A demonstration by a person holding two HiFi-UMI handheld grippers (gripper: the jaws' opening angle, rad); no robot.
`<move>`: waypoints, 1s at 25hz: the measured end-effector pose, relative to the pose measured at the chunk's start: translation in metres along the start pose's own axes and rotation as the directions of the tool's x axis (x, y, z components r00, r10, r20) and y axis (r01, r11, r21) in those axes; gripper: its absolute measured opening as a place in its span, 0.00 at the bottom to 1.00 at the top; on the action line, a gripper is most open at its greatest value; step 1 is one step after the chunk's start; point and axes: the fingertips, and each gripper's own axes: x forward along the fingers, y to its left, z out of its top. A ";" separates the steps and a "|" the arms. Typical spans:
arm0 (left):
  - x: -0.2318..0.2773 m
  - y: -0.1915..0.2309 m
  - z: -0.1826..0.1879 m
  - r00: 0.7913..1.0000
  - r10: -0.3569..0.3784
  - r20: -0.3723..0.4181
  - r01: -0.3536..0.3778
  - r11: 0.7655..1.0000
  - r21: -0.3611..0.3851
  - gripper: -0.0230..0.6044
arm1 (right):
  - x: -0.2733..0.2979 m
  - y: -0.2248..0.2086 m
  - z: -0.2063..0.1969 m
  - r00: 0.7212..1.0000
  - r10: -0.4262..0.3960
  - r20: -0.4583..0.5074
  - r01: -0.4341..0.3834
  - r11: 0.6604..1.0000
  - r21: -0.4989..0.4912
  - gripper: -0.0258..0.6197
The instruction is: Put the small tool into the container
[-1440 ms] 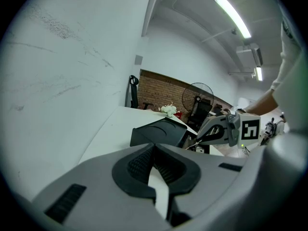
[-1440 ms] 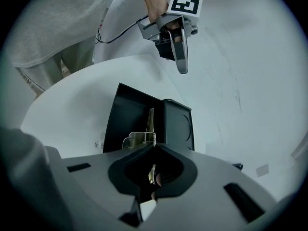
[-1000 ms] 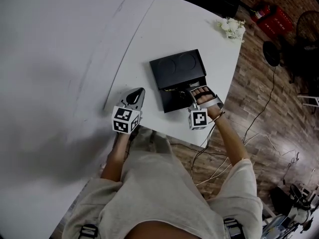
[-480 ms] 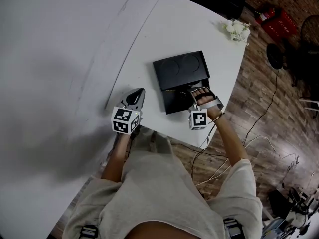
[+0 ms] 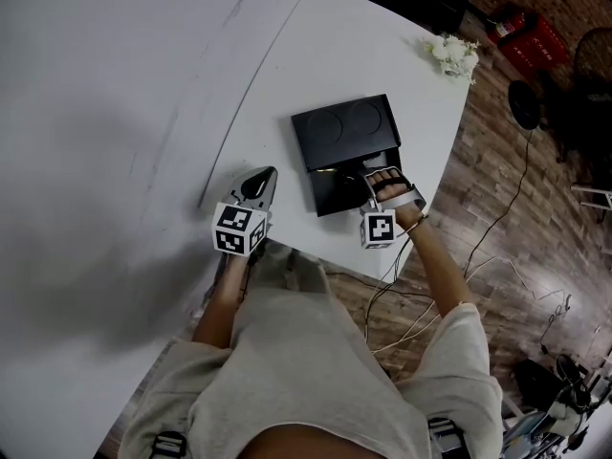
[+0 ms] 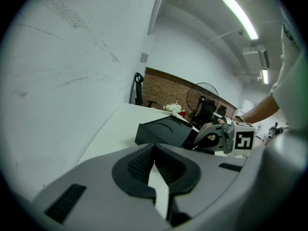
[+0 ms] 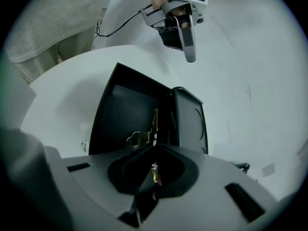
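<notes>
Right gripper [image 7: 154, 147]: clenched on the small tool [image 7: 154, 121]; jaws just eased a trifle wider, tool pinched between the pads.
Tool position: projecting from the jaw tips over the open drawer of the container [image 7: 122, 112]; contact with the drawer floor not discernible.
Tool appearance: thin brass-coloured strip, pale metal loop at its left near the jaws.
Container: flat black box; lidded part with two round recesses just right of the tool.
Left gripper [image 6: 154, 148]: jaws closed, nothing between; at the near edge of the white table [image 5: 382, 55], well apart from the container.
Surroundings: white flowers [image 5: 449, 54] at the far table corner; red crate [image 5: 529, 38] on the wooden floor.
</notes>
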 end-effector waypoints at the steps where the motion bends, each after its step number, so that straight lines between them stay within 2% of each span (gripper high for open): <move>1: -0.001 0.001 0.000 1.000 0.002 0.001 -0.002 1.000 -0.001 0.05 | 0.000 0.001 0.001 1.000 0.003 0.000 -0.003 1.000 -0.004 0.07; 10: -0.003 -0.001 -0.003 1.000 -0.007 0.003 0.007 1.000 -0.003 0.05 | 0.000 0.005 0.001 1.000 0.000 -0.012 0.000 1.000 -0.010 0.09; 13: -0.005 -0.002 -0.003 1.000 -0.006 0.005 0.006 1.000 -0.003 0.05 | -0.001 0.006 0.000 1.000 0.022 -0.016 -0.022 1.000 0.006 0.11; 19: -0.010 0.000 -0.005 1.000 -0.003 0.006 0.003 1.000 -0.006 0.05 | 0.000 0.011 0.002 0.998 0.065 -0.001 -0.065 0.997 0.044 0.31; 25: -0.012 -0.003 -0.008 1.000 -0.006 0.009 0.006 1.000 -0.006 0.05 | -0.002 0.007 0.003 0.998 0.054 -0.006 -0.054 0.997 0.048 0.38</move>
